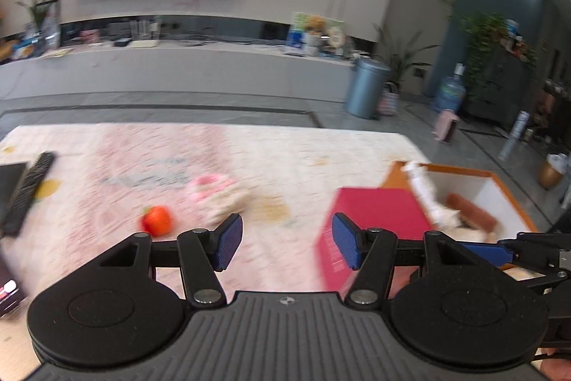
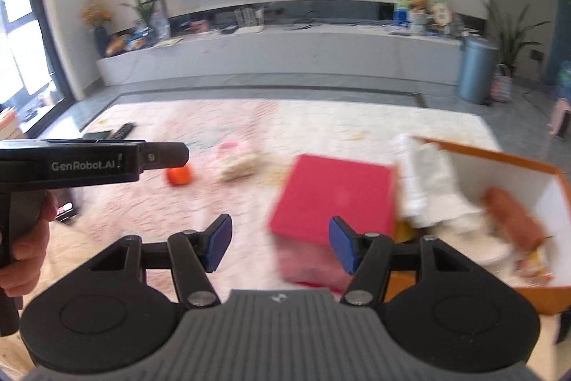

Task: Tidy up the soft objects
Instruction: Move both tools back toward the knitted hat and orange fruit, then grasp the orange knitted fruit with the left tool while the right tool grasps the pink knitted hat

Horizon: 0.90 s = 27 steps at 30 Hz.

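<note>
My left gripper (image 1: 287,245) hangs open and empty over a pale pink rug (image 1: 285,152). Ahead on the rug lie a small red-orange plush fruit (image 1: 157,220) and a pink-and-cream plush (image 1: 217,195). To the right, a red box (image 1: 371,220) leans against an orange box with a white inside (image 1: 499,181). That box holds a brown sausage-shaped plush (image 1: 471,209) and white soft things (image 1: 424,191). My right gripper (image 2: 280,245) is also open and empty, in front of the red box (image 2: 335,195) and the orange box (image 2: 499,152). The picture is motion-blurred.
A black remote (image 1: 28,191) and a dark flat device lie at the rug's left edge. Grey floor, a long low TV bench (image 1: 214,66) and a blue bin (image 1: 367,88) lie beyond. In the right wrist view a hand (image 2: 28,238) holds the left gripper's handle.
</note>
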Each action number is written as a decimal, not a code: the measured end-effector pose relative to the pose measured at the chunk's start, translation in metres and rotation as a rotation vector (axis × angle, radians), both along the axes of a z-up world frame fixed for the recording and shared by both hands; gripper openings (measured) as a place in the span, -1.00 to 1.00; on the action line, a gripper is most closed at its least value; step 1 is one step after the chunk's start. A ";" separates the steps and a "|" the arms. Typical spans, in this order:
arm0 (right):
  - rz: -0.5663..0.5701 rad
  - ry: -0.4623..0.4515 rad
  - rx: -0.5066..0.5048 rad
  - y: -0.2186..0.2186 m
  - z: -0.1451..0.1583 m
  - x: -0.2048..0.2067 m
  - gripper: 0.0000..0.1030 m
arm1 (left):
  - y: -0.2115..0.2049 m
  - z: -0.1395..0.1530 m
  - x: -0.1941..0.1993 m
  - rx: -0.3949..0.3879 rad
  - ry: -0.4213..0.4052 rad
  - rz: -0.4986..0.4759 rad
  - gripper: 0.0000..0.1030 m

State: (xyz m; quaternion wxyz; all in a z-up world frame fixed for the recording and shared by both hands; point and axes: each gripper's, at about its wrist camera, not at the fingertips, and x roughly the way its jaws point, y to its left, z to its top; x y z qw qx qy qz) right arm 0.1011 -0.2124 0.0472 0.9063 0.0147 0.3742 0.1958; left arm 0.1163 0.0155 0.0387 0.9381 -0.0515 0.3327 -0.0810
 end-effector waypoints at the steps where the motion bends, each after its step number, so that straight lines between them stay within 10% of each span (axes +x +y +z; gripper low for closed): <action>1: 0.006 0.003 0.001 0.009 -0.003 -0.001 0.17 | 0.011 -0.002 -0.003 -0.001 0.005 0.017 0.33; 14: 0.090 0.011 -0.085 0.101 -0.033 0.017 0.17 | 0.112 -0.036 -0.006 -0.039 0.033 0.161 0.20; 27: 0.132 0.031 -0.142 0.153 -0.064 0.107 0.16 | 0.130 -0.084 0.091 0.050 0.153 0.046 0.19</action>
